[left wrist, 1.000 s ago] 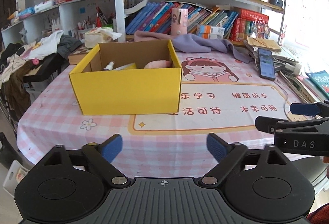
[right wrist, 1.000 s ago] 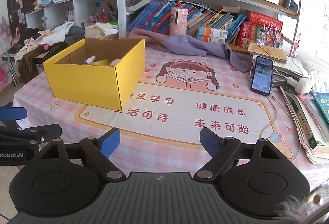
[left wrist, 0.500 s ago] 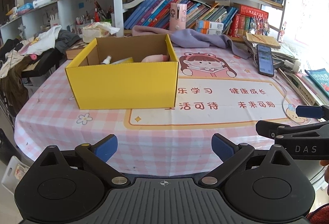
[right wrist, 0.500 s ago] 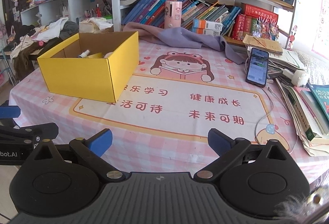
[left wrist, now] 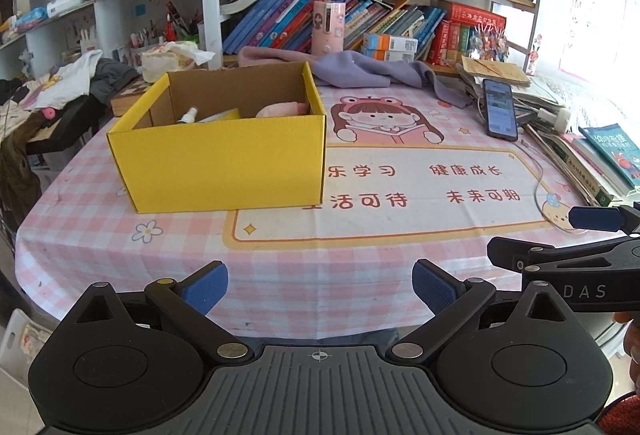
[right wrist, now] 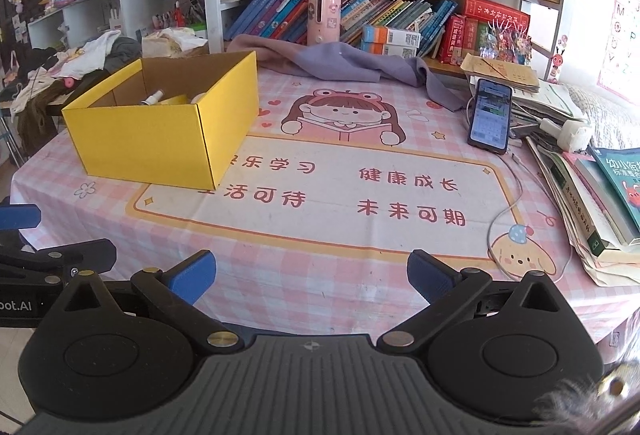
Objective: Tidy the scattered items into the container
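Note:
A yellow cardboard box (left wrist: 224,163) stands open on the left of the table; it also shows in the right wrist view (right wrist: 148,143). Inside it lie a small white spray bottle (left wrist: 189,115), a yellowish item (left wrist: 224,114) and a pink soft item (left wrist: 282,110). My left gripper (left wrist: 320,285) is open and empty, held back over the table's near edge. My right gripper (right wrist: 312,273) is open and empty, also at the near edge, to the right of the left one. Each gripper shows at the edge of the other's view.
A pink checked tablecloth (right wrist: 360,195) covers the table. A phone (right wrist: 490,113) with a cable, stacked books (right wrist: 592,187) and papers lie at the right. A purple cloth (right wrist: 340,61) lies at the back by bookshelves. Clothes pile at the left (left wrist: 60,87).
Both grippers have drawn back from the table, so the box and table look farther away. Their jaws have opened a little wider. Nothing on the table moved.

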A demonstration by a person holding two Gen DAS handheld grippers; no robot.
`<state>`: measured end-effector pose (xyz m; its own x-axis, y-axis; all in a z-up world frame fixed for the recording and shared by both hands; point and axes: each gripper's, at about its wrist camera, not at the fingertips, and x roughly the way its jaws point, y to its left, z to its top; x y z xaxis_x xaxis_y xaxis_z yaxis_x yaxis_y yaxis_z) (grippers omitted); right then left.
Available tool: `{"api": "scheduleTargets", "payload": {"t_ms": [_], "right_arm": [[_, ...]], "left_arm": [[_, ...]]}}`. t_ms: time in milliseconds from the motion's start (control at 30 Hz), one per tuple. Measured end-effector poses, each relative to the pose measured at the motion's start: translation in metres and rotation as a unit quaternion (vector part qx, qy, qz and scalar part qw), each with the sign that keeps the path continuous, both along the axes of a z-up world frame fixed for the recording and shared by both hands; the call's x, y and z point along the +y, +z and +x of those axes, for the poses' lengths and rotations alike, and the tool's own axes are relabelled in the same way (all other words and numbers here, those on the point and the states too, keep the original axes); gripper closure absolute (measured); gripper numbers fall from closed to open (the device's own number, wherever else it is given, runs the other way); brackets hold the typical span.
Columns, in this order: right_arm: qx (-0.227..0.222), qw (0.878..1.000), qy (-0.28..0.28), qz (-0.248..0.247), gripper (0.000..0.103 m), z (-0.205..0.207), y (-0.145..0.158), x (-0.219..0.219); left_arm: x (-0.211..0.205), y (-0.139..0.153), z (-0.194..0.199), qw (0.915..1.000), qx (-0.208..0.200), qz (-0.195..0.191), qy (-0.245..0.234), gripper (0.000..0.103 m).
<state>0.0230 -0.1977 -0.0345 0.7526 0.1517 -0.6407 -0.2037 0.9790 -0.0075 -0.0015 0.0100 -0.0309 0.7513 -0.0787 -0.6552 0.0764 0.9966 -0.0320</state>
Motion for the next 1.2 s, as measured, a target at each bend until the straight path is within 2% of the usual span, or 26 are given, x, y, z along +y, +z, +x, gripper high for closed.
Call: {"api": "scheduleTargets", "payload": {"t_ms": [867, 1200], "right_arm": [[0.003, 1.0, -0.004, -0.007, 0.0, 0.002, 0.0, 0.005], [0.007, 1.0, -0.002, -0.009, 0.0, 0.007, -0.004, 0.008]], "left_arm": [[0.005, -0.007, 0.009, 0.9996, 0.017, -0.015, -0.016, 0.003], [0.009, -0.011, 0.013, 0.9995, 0.021, -0.022, -0.007, 0.003]]}}
